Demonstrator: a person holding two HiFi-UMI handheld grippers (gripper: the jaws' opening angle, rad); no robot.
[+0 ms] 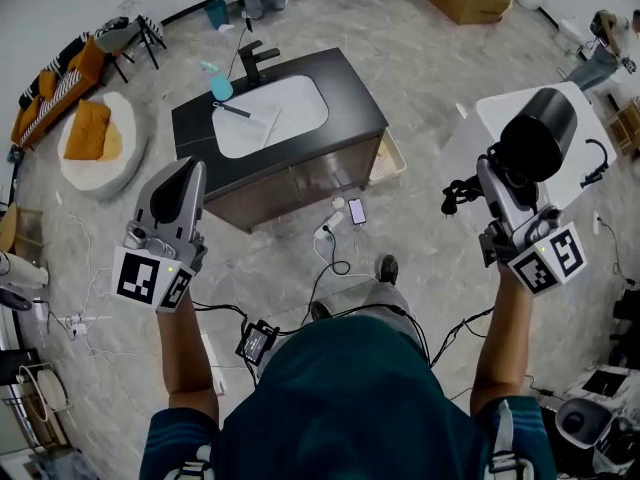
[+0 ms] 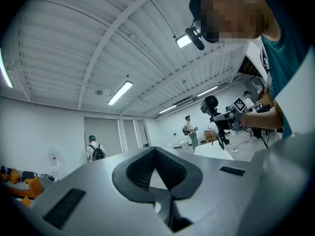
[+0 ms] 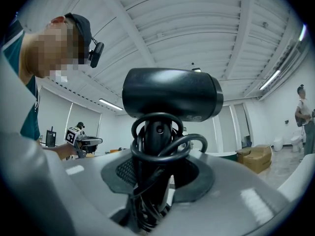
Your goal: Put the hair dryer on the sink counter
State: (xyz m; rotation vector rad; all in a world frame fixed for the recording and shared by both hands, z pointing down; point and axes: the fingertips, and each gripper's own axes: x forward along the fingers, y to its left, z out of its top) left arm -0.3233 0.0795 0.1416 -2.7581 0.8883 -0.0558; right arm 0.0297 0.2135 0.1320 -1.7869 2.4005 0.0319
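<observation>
It seems the carrying step: the right gripper clamps the hair dryer by its handle, well apart from the sink tabletop, so next it should bring it over and lower it; the left gripper is closed, empty.

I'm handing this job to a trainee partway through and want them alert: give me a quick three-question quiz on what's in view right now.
1. Which gripper holds the hair dryer? A left, B right, C neither.
2. True or false: the hair dryer already rests on the sink counter.
3. Fill in: the left gripper's jaws stand ____, with nothing between them.
Key: 1 B, the right gripper is clamped on it. 2 False, it is held in the air, apart from the counter. 3 Together.
</observation>
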